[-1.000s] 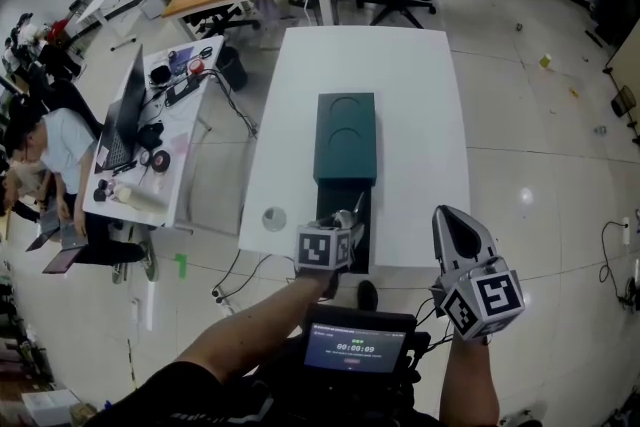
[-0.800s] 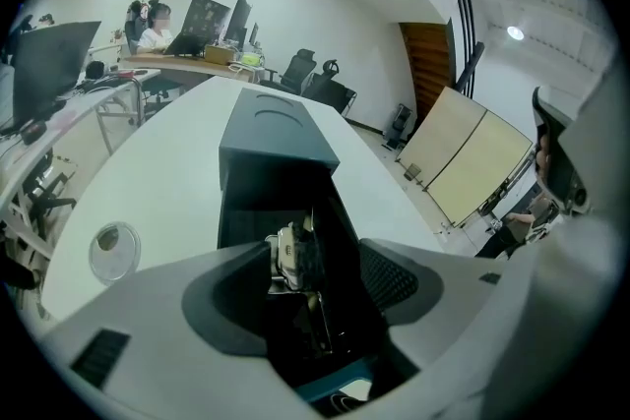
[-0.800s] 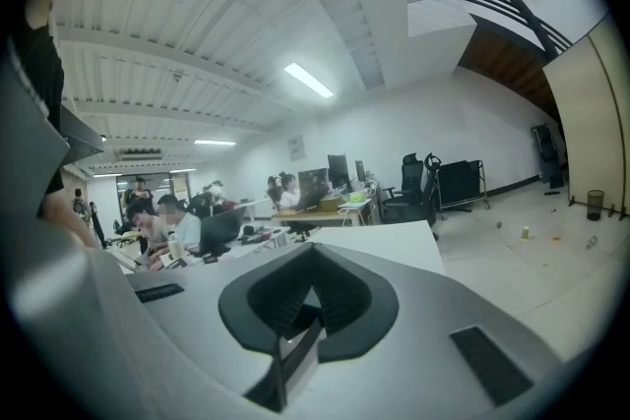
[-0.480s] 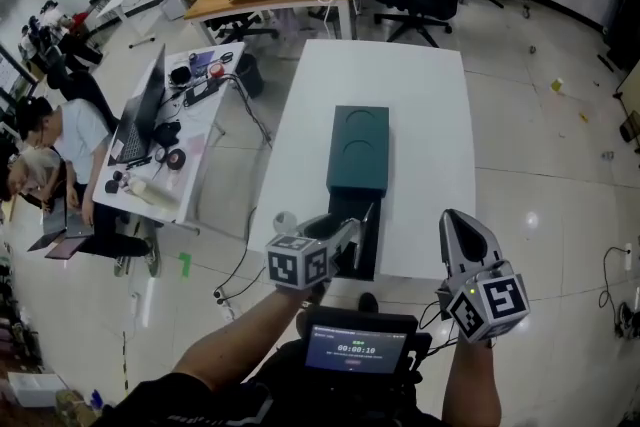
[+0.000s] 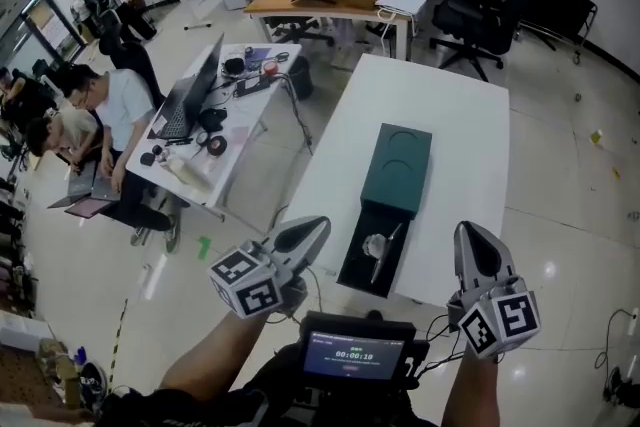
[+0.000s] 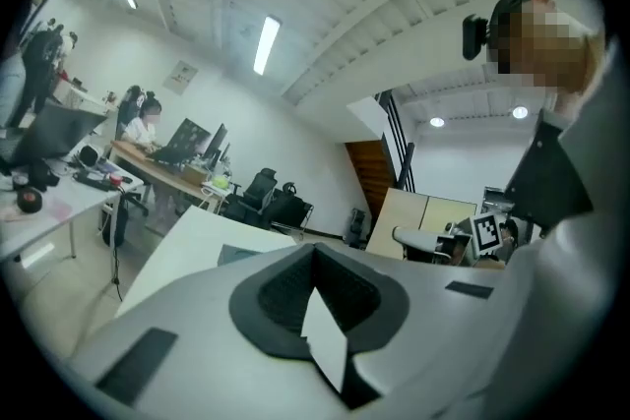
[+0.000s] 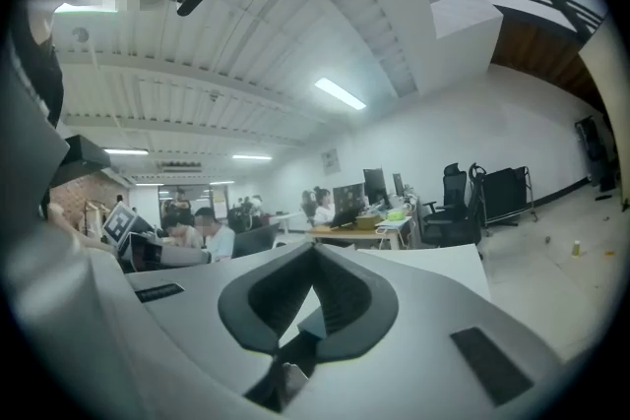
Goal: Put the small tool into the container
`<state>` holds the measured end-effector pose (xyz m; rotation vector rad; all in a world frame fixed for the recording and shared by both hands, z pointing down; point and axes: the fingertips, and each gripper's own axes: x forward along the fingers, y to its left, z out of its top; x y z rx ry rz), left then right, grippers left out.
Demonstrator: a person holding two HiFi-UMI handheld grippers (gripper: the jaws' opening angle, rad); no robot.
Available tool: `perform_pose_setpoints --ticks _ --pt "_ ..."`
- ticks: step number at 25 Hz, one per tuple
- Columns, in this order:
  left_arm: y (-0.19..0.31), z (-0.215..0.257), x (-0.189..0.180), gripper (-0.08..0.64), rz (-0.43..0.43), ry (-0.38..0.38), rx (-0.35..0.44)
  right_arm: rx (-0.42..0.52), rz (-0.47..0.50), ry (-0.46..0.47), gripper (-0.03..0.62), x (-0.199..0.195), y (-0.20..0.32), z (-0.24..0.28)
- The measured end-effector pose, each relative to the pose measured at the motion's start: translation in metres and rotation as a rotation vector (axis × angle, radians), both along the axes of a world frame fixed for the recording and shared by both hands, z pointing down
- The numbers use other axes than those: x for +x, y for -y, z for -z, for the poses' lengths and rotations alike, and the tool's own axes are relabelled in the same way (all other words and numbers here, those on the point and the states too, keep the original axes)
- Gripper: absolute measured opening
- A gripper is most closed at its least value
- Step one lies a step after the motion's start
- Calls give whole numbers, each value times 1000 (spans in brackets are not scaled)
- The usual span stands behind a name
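Observation:
A dark green container [image 5: 398, 166] lies lengthwise on the white table [image 5: 445, 110], with its black tray [image 5: 357, 262] pulled out toward the near edge. A small silvery tool [image 5: 380, 246] lies inside that tray, touched by nothing. My left gripper [image 5: 316, 227] hangs left of the tray, off the table's near corner, shut and empty. My right gripper [image 5: 471, 237] is held right of the tray at the near edge, also shut with nothing in it. Both gripper views point up at the ceiling, and there the left gripper [image 6: 315, 249] and the right gripper [image 7: 315, 251] show their jaws closed together.
A small screen device [image 5: 352, 355] sits at my chest. A desk [image 5: 205, 130] with laptops and clutter stands to the left, where people sit. Another desk [image 5: 340, 0] and black office chairs [image 5: 480, 10] are at the back. Tiled floor surrounds the table.
My left gripper has pulled back from over the tray to the left, off the table, and closed empty. The silvery tool now lies in the tray. The right gripper has barely moved.

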<state>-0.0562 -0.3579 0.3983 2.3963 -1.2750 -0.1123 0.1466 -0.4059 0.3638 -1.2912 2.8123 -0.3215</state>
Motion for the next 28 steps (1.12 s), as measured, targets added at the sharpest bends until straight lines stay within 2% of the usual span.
perform_pose_setpoints --ticks 4,9,11,18,21,26,28 --pt "-16 37 -20 15 52 -14 87 15 47 35 3 -4 1 7" --pt "-49 54 -40 15 51 84 154 25 72 32 3 -23 -26 11" --pt "-71 60 -48 15 36 85 169 37 65 21 3 -32 -51 16" --pt "-181 67 -120 15 48 95 177 59 -7 -14 3 -96 -178 34" --pt "-239 74 -153 15 18 102 213 75 -45 -31 3 -127 -242 41" --pt "-337 86 -199 15 -53 50 254 72 -123 -36 2 -164 -350 43" --pt "-368 87 -211 15 -87 53 253 75 -140 -53 3 -177 -384 44"
